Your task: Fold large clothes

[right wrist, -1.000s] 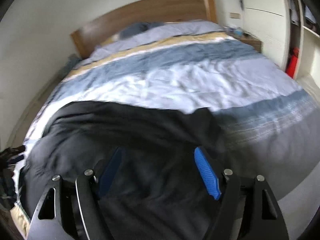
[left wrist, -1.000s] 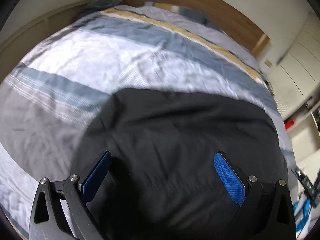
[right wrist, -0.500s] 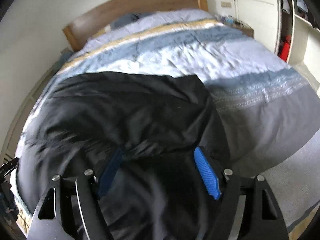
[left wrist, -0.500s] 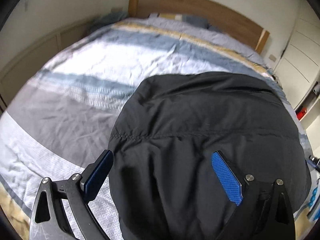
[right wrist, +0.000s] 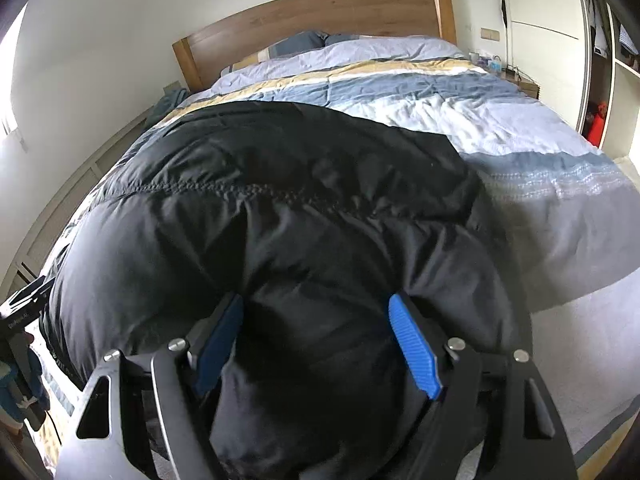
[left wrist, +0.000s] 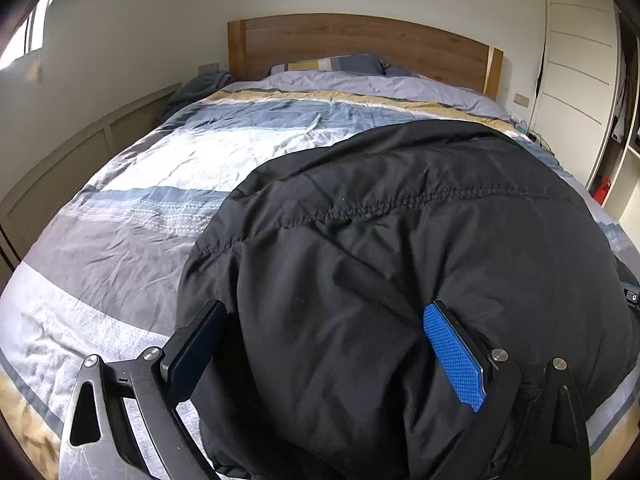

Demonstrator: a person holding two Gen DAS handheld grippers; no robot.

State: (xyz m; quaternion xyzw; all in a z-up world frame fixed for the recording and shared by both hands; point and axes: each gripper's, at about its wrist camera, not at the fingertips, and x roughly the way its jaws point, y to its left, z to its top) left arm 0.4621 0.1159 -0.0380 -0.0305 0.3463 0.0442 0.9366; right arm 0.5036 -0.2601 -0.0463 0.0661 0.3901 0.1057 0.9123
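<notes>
A plain black padded jacket (left wrist: 400, 248), crossed by one black stitched seam, fills the space between and beyond the jaws of both grippers. The left gripper (left wrist: 328, 344) and right gripper (right wrist: 316, 340) each show black arms and bright blue textured pads (left wrist: 452, 356). To either side and ahead of the jaws lies a striped duvet (left wrist: 160, 184): bands of grey, white, slate blue and mustard yellow, with a fine white geometric print on the grey-blue band. Far ahead stands a warm brown wooden headboard (left wrist: 360, 48), against an off-white wall (left wrist: 140, 32). White cupboard doors (left wrist: 572, 80) sit right of the jaws.
</notes>
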